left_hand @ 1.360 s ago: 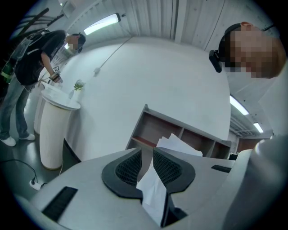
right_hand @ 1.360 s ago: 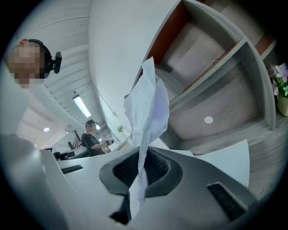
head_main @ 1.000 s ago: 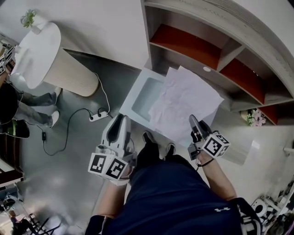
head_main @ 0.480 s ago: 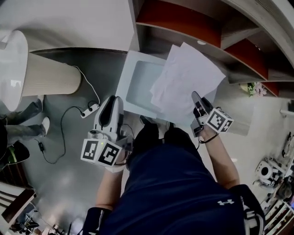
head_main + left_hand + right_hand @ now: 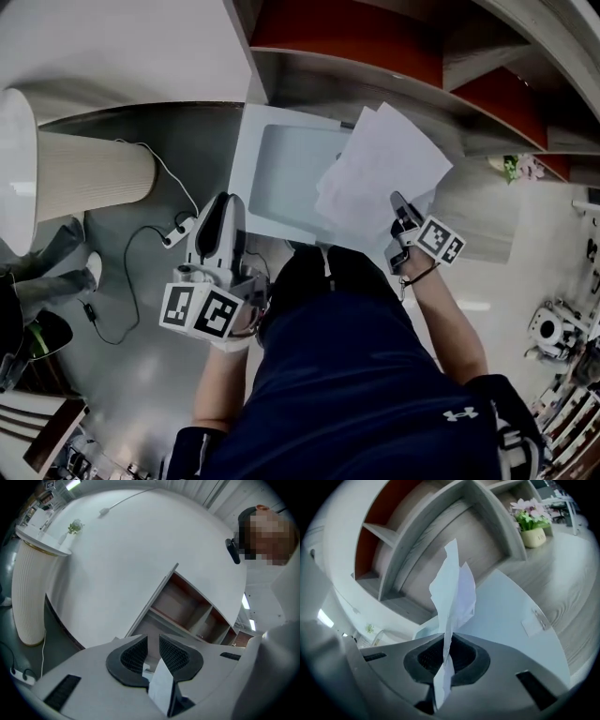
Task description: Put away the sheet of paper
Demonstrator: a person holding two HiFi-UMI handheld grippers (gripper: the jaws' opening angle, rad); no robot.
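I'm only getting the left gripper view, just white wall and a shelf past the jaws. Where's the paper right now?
Observer: The right gripper is shut on the white paper sheets, pinching them near one edge.
Operator: What's underneath them?
Observer: A pale blue rectangular tray lies open in front of the grey shelf unit with red backs. In the head view the sheets overlap its right side.
Operator: Anything else close by?
Observer: A cream pot of pink flowers stands to the right of the tray, near the shelf's end.
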